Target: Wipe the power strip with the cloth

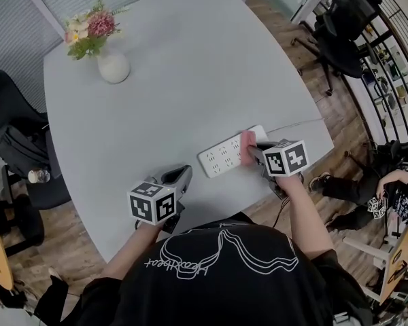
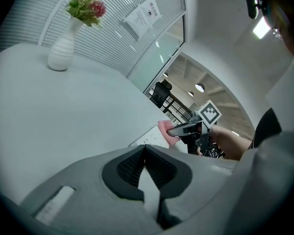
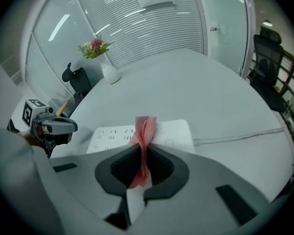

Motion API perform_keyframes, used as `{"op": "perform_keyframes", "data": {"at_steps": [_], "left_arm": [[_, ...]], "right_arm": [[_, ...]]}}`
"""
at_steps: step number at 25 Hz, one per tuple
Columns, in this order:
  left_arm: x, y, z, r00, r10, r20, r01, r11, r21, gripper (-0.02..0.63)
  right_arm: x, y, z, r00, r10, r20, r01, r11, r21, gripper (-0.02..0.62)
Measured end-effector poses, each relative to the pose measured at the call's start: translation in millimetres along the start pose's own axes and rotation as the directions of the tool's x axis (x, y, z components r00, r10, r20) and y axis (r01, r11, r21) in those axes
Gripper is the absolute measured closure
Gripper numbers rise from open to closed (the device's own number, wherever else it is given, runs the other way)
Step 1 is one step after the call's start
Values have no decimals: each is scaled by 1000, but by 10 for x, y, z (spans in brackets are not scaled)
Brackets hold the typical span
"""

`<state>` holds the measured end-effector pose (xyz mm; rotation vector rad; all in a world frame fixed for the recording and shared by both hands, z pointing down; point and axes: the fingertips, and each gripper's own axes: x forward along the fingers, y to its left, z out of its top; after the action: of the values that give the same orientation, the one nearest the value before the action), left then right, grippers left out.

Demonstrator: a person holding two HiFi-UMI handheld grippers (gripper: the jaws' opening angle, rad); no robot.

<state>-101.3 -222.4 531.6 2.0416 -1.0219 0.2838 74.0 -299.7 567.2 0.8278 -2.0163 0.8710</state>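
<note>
Table [image 1: 190, 66], one: pale grey, smooth, with rounded corners.

Power strip [image 1: 223, 157], one: white plastic, a flat rectangular bar with rows of small sockets, lying slantwise near the table's front edge. One thin white cable [image 1: 294, 123] ran from its right end toward the table's right edge.

Cloth [image 3: 146, 127], one: pink, soft and creased, bunched into a narrow upright fold, with its lower edge resting on the strip's right half.

Right gripper [image 1: 253, 151], one: grey, with dark ribbed pads, its jaws pinched tight on the cloth and held over the strip.

Left gripper [image 2: 145, 152], one: same make, jaws pressed together with nothing between them. It sat low near the front edge, left of the strip and apart from it.

Vase [image 1: 113, 66], one: white, ribbed and bulbous, at the far left of the table, holding one bunch of pink and green flowers [image 1: 90, 31].
</note>
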Motion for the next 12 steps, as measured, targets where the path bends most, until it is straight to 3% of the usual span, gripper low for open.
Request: {"op": "perform_keyframes", "data": {"at_steps": [12], "left_arm": [[-45,-64,-8,1000,15,4,-15,1000,-2,594]], "right_arm": [[-297,-709,11,985,-154,82,147,985,86,560]]}}
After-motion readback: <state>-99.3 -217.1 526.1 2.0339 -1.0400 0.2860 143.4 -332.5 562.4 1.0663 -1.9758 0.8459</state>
